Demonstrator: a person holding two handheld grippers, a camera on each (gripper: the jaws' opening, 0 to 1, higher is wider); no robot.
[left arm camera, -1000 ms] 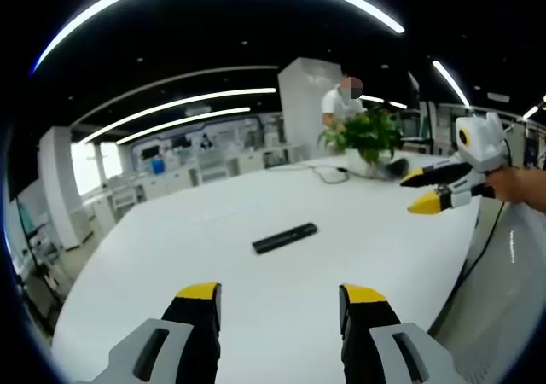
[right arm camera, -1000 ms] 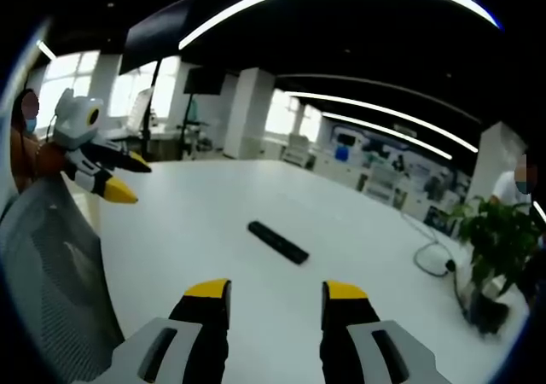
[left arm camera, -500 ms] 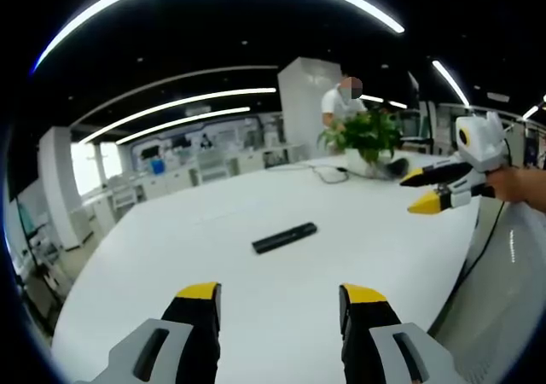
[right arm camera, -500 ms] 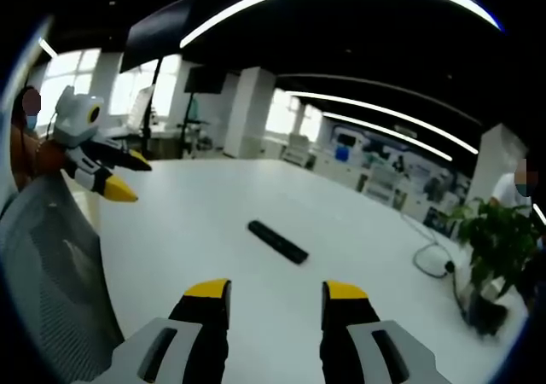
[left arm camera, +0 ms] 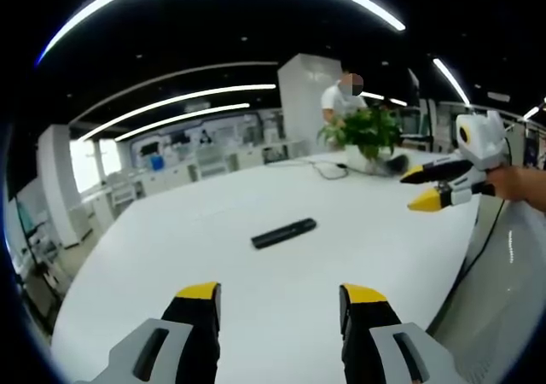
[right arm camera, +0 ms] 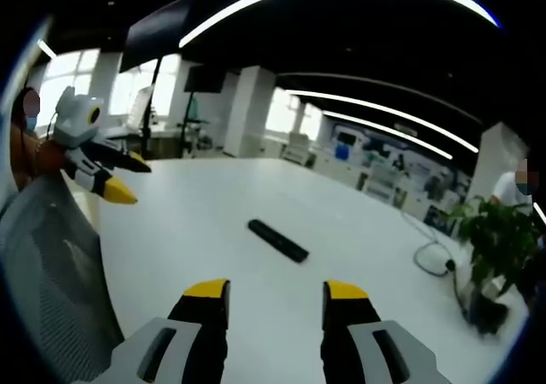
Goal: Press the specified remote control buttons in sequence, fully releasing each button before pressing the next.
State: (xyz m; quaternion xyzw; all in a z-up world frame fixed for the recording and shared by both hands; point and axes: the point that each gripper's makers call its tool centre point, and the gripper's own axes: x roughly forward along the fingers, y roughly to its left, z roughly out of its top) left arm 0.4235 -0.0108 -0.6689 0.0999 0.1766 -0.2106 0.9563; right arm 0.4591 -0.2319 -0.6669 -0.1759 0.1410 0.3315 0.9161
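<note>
In the left gripper view, the left gripper [left arm camera: 280,303] hangs above the near edge of a large white table [left arm camera: 171,256], its yellow-tipped jaws spread wide with nothing between them. Ahead of the jaws, near the middle of the tabletop, lies the black remote control [left arm camera: 283,233], flat and alone, angled slightly, well apart from both grippers. Nothing lies between the jaws and the remote; the white surface there is bare. Further back a thin cable [left arm camera: 327,171] curls on the table toward a potted plant [left arm camera: 365,135] at the far edge, and a person in a white top [left arm camera: 341,102] stands behind the plant. At the right side the right gripper [left arm camera: 424,188] reaches in over the table edge, held by a hand [left arm camera: 519,183], its jaws parted and holding nothing.

In the right gripper view, the left gripper [right arm camera: 126,179] comes in from the left, above the mesh back of a grey chair [right arm camera: 51,264] that crowds the lower left. The remote control [right arm camera: 278,241] rests mid-table, beyond the right gripper [right arm camera: 277,299], whose own jaws stand released and apart. To the right, the cable [right arm camera: 431,260] loops beside the potted plant [right arm camera: 499,243], which stands at the table's end.
</note>
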